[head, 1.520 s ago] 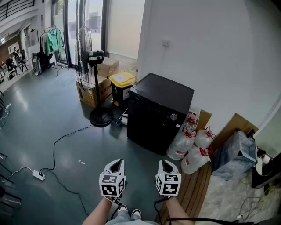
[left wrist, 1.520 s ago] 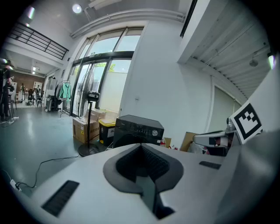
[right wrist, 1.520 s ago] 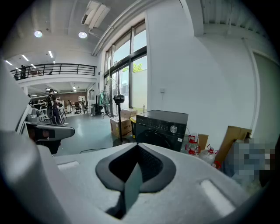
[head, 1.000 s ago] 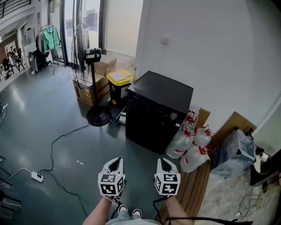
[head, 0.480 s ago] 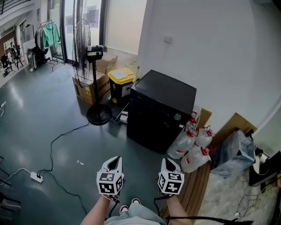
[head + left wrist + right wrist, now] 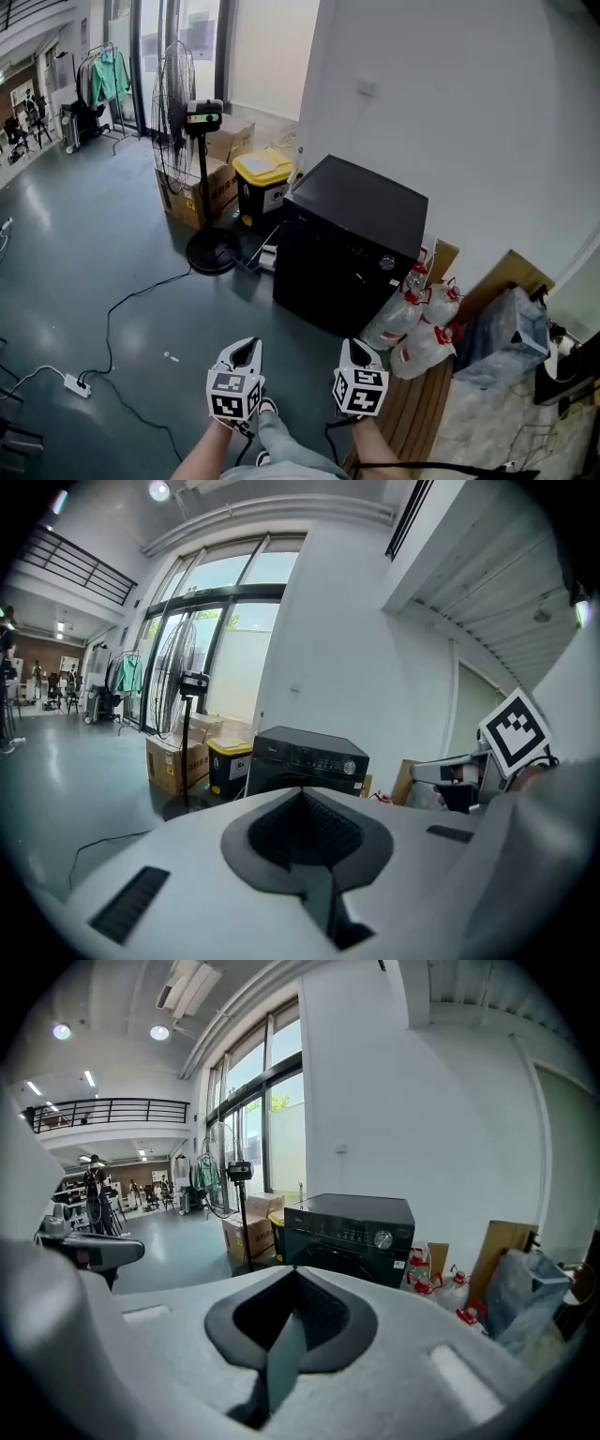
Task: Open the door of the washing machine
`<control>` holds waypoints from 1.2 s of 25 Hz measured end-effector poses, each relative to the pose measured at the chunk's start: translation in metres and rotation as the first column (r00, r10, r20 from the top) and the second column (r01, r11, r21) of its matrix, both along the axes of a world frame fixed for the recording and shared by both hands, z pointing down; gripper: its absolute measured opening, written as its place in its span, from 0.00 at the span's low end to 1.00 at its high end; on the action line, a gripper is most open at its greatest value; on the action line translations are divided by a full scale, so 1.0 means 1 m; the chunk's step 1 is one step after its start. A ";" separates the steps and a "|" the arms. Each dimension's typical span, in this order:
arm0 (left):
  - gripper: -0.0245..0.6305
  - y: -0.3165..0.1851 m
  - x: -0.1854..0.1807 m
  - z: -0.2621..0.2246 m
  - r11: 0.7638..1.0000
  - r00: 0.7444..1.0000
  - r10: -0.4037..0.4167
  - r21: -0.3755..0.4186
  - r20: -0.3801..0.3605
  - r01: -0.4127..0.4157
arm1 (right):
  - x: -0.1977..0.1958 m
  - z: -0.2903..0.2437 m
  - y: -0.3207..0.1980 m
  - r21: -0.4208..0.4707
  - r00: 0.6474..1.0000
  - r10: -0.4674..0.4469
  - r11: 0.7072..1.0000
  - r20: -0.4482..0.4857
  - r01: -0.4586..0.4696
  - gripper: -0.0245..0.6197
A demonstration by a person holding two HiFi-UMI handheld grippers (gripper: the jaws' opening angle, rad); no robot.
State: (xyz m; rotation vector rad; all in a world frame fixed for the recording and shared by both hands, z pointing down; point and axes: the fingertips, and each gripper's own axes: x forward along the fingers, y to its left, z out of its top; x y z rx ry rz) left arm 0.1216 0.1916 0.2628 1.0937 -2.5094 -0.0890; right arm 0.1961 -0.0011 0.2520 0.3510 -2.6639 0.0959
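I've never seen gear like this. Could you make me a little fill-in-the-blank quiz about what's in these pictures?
1. The washing machine is ___ in colour.
2. The bin beside it has a ___ lid.
3. In the head view, the clear jugs with red caps stand to the machine's ___.
4. The left gripper and the right gripper each have jaws that are ___, with nothing between them.

Missing words: black; yellow; right; shut.

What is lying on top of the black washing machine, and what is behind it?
Nothing lies on the washing machine: its flat top is bare. Behind it stands the white wall. Whatever is between them is covered by the machine.
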 end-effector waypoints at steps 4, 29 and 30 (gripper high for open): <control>0.04 -0.017 -0.035 0.001 1.000 1.000 0.008 -0.016 0.008 -0.008 | -0.034 0.001 -0.021 -0.006 1.000 0.019 1.000 0.010 -0.019 0.05; 0.04 -0.093 -0.232 0.001 0.998 0.999 0.051 -0.028 -0.010 -0.051 | -0.216 0.012 -0.099 -0.059 0.996 0.080 0.995 -0.026 -0.081 0.05; 0.04 -0.096 -0.237 0.001 0.998 0.998 0.059 -0.025 -0.010 -0.059 | -0.219 0.014 -0.101 -0.066 0.996 0.089 0.994 -0.028 -0.090 0.05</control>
